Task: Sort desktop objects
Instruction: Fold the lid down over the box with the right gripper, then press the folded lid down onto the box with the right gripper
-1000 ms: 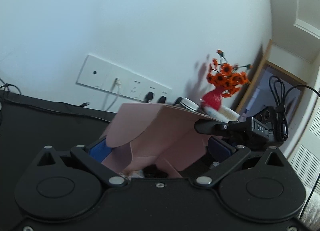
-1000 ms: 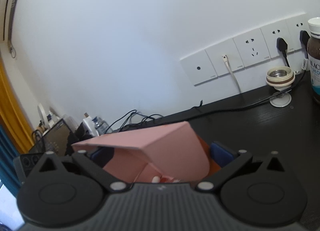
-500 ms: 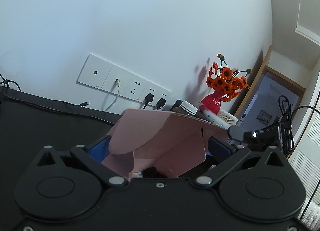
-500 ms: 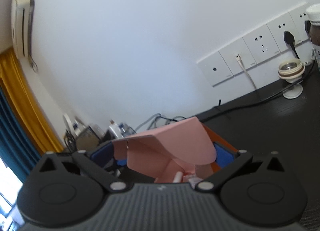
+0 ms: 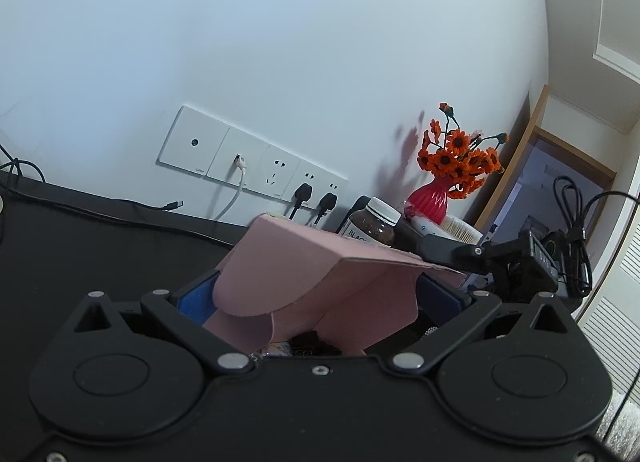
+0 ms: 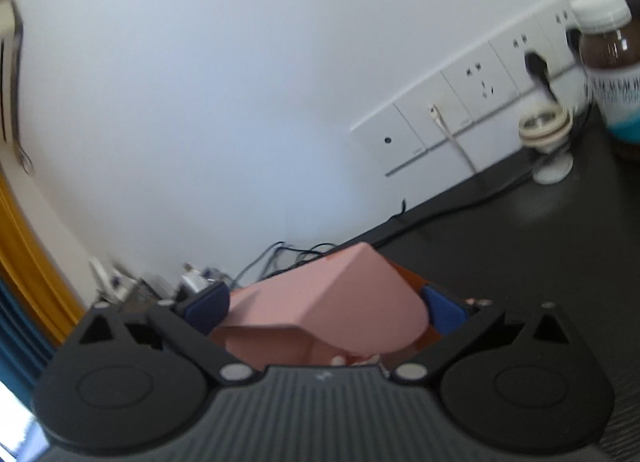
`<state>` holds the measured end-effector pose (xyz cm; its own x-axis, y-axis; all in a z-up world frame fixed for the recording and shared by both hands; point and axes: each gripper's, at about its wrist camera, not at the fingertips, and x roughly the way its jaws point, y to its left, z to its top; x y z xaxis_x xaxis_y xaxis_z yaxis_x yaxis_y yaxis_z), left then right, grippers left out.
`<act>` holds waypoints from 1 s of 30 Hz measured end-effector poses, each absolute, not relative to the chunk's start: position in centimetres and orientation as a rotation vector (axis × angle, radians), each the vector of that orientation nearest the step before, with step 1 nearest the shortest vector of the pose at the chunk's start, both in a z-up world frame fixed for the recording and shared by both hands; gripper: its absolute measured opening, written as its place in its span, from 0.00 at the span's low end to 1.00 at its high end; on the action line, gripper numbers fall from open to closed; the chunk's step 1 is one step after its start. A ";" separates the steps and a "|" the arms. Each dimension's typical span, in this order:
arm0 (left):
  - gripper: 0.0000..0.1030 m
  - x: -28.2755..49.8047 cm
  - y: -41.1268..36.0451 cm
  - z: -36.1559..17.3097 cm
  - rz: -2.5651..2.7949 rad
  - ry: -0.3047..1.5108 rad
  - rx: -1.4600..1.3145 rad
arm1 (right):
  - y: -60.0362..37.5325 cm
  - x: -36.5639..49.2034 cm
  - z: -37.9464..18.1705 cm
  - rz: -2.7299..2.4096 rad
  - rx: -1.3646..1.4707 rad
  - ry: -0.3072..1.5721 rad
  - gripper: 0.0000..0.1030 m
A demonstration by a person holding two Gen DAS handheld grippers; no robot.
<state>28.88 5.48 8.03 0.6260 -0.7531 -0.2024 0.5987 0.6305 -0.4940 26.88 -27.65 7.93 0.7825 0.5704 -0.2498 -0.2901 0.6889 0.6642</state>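
Here you are holding the left gripper (image 5: 316,296) around a pink cardboard box (image 5: 320,274), its blue pads (image 5: 196,298) sitting wide apart on either side of the box's folded flaps; whether they are actually pinching the card cannot be told from this angle. Behind it, the black desk (image 5: 80,246) is running back to a white wall where a row of sockets (image 5: 248,166) is carrying a white cable and two black plugs. Further right, a brown bottle with a white cap (image 5: 374,226) is standing just beside a red vase of orange flowers (image 5: 434,198), and the other gripper's black body is reaching in at the box's right edge. In the right wrist view, which is blurred, you are holding the right gripper (image 6: 326,308) with its blue pads (image 6: 442,310) likewise spread on both sides of the same pink box (image 6: 332,302), contact unclear. Beyond it, a small white cup-shaped stand (image 6: 546,138) is sitting on the desk below the sockets, near the brown bottle (image 6: 608,58) at the far right edge.
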 end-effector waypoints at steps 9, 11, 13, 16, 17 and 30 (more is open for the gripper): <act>1.00 28.8 6.1 8.3 -0.821 0.405 -0.438 | -28.7 26.9 7.7 0.479 0.682 0.497 0.93; 1.00 28.9 6.3 8.2 -0.827 0.409 -0.450 | -28.6 26.7 7.8 0.475 0.671 0.495 0.93; 1.00 29.0 6.5 8.2 -0.836 0.410 -0.462 | -28.7 26.6 7.8 0.472 0.676 0.495 0.93; 1.00 29.2 6.7 8.2 -0.860 0.410 -0.471 | -28.9 26.7 7.7 0.471 0.695 0.490 0.93; 1.00 29.4 6.9 8.1 -0.865 0.413 -0.486 | -28.8 26.8 7.7 0.472 0.696 0.488 0.92; 1.00 30.1 6.4 7.8 -0.750 0.462 -0.446 | -28.5 26.8 7.8 0.456 0.684 0.515 0.92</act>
